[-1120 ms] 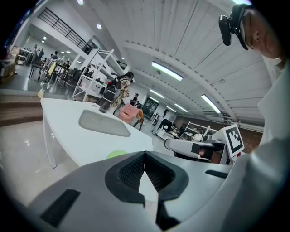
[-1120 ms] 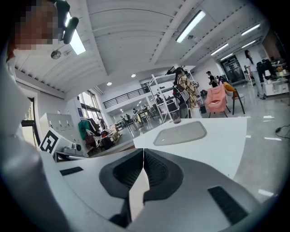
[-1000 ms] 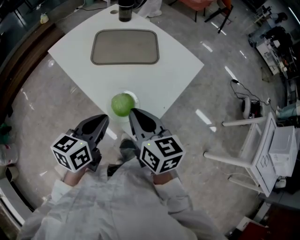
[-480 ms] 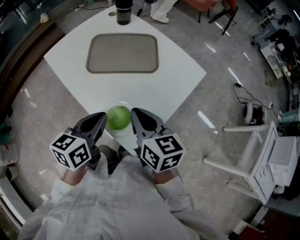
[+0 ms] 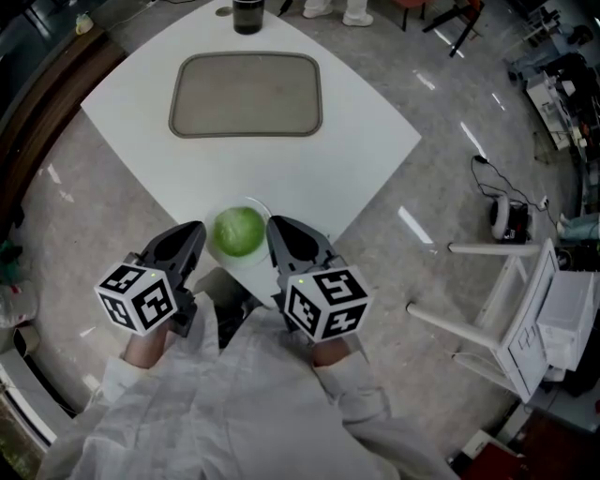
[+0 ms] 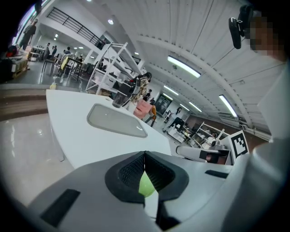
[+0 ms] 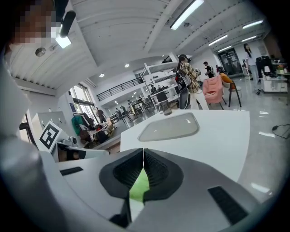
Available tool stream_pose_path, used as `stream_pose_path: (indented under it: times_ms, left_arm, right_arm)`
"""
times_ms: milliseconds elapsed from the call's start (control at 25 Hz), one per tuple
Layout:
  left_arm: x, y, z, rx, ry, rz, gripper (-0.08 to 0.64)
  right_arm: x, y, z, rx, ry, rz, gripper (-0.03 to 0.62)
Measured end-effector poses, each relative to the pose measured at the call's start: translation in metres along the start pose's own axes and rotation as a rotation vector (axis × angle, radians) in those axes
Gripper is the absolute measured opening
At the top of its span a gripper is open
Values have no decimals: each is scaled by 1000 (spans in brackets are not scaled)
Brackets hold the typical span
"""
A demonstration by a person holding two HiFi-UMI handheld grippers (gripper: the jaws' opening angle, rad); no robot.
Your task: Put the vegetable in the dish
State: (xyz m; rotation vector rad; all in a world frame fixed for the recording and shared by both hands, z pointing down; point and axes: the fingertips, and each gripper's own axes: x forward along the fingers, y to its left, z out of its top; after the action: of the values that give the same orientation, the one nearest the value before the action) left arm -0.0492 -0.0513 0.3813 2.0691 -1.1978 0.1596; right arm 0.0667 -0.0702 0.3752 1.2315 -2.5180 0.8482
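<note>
A round green vegetable (image 5: 238, 232) rests on a small white dish (image 5: 247, 267) at the near corner of the white table (image 5: 366, 141). My left gripper (image 5: 195, 230) hangs just left of it and my right gripper (image 5: 274, 225) just right of it. Both are shut with nothing held. In the left gripper view the vegetable (image 6: 146, 186) shows as a green patch below the closed tips of that gripper (image 6: 144, 154). The right gripper view gives the same green patch (image 7: 139, 186) under the right gripper's (image 7: 143, 152) touching tips.
A grey rectangular tray (image 5: 246, 94) lies at the far side of the table, with a dark cup (image 5: 247, 17) beyond it. A white frame (image 5: 506, 309) stands on the floor to the right. The tray (image 6: 117, 121) (image 7: 170, 127) also shows in both gripper views.
The grippers and the view have come forward towards the table. The vegetable, earlier ahead of the tips, now sits between the two grippers. Both have stayed shut.
</note>
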Motion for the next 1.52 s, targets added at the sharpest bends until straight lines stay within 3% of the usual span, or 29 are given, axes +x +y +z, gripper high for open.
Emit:
stream_pose_path:
  times_ms: [560,800,1200,1520]
  left_arm:
    - [-6,15,-9,-4,99,-14,8]
    - [-3,22,-19,-43,138,-41,9]
    - [14,27,-40,-42,216,-53,9]
    - [23,38,-49,-63,248,-39,9]
  right_arm:
    - [3,5,-10,54,20,-57,14]
    - [3,3,-22,77,35,-78,14]
    - [12,-16,-65,126,149,-124,14]
    - [17,-20,-78,143,175,-128,15]
